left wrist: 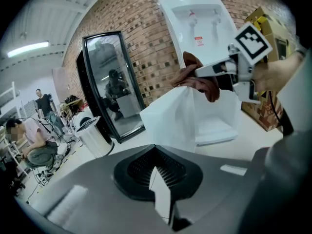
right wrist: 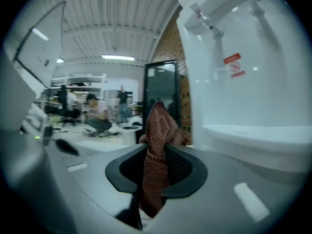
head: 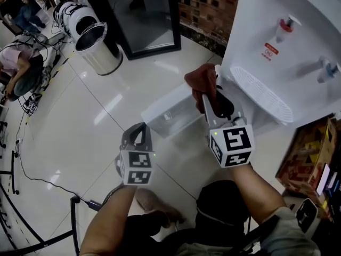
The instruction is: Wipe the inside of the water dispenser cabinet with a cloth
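The white water dispenser (head: 282, 41) stands at the right, with a red tap and a blue tap above its drip tray. Its low cabinet door (head: 171, 112) hangs open toward me; the white inside of the cabinet (left wrist: 218, 123) shows in the left gripper view. My right gripper (head: 211, 89) is shut on a reddish-brown cloth (head: 199, 81), which sticks out ahead of the jaws (right wrist: 157, 130), just above the open door and in front of the dispenser. My left gripper (head: 138, 129) hovers lower left of the door, shut with nothing in it (left wrist: 157, 175).
A steel bin (head: 99, 49) and a black-framed mirror (head: 144, 15) stand against the brick wall (head: 209, 3) at the back. Cardboard boxes (head: 307, 152) sit right of the dispenser. People (head: 20, 63) and cables are at the far left on the tiled floor.
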